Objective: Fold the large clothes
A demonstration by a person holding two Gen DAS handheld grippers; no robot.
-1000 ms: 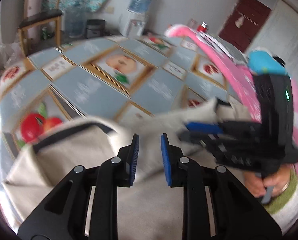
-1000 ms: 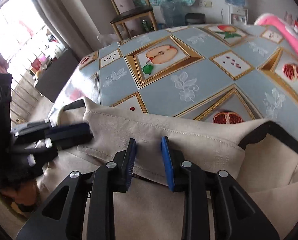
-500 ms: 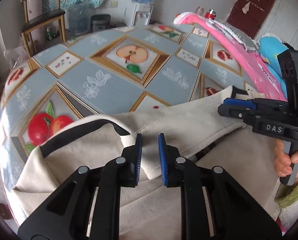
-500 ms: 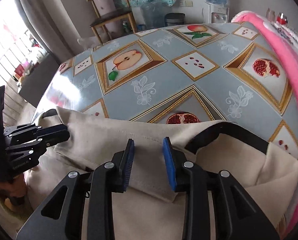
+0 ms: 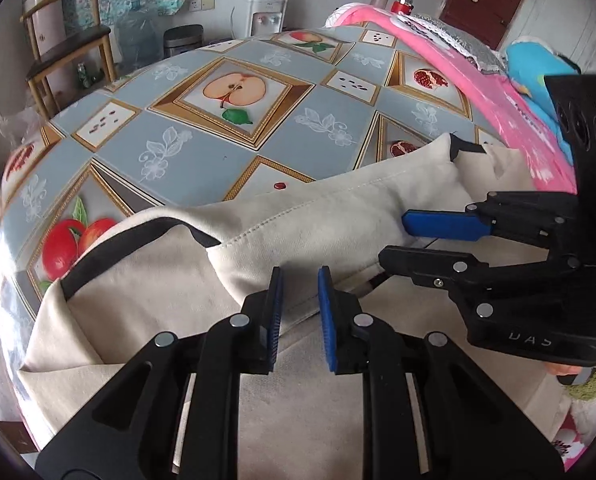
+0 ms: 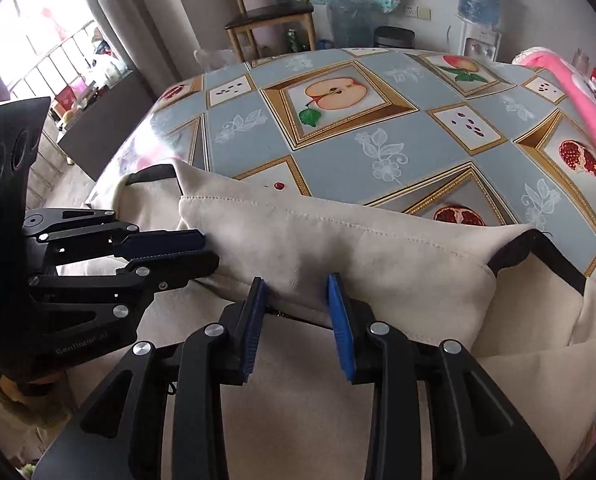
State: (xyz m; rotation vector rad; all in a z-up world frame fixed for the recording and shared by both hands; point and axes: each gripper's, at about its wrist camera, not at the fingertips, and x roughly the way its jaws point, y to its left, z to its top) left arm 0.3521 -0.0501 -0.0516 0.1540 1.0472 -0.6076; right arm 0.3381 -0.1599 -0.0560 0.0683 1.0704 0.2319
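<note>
Spanning near table edge, beige garment (image 5: 338, 216) is draped with folded hem band toward 12 o'clock. Left gripper (image 5: 300, 308) is set narrowly apart, band edge lying between pads, pinch not confirmed. Right gripper (image 6: 298, 312), somewhat wider, straddles band at 3 o'clock. Fruit-print tablecloth (image 5: 202, 152) is seen beyond; chair (image 5: 66, 48) at 11 o'clock.

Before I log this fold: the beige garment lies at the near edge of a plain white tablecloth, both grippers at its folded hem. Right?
Not quite. The tablecloth is blue-grey with fruit pictures, as the right wrist view shows. The beige garment and both grippers, left gripper and right gripper, are as you say.
</note>
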